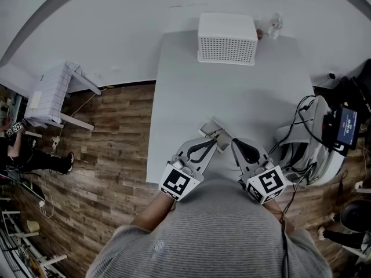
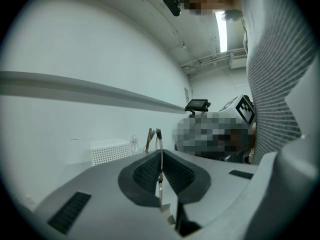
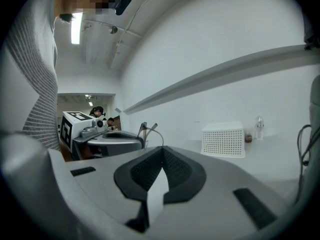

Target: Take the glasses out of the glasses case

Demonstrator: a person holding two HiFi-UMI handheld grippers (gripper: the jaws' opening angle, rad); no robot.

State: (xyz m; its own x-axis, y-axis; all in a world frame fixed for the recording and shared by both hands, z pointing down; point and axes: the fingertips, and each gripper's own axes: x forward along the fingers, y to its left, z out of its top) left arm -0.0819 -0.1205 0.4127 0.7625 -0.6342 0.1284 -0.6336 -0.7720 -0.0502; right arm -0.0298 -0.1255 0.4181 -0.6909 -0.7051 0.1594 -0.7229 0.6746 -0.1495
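Left gripper (image 2: 160, 153) clamps the glasses (image 2: 158, 135) by a thin metal arm (upright, rising just beyond its tips).

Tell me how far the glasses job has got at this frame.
Done: nothing certain; the case cannot be made out. In hand: the left gripper is shut on a thin metal part, apparently the glasses. The right gripper is shut, a wire of the frame reaching its tip. Left: pulling the glasses clear and setting them on the table.

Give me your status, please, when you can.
Left gripper shut on glasses. Right gripper shut, alongside. Nothing in the way; basket far back.
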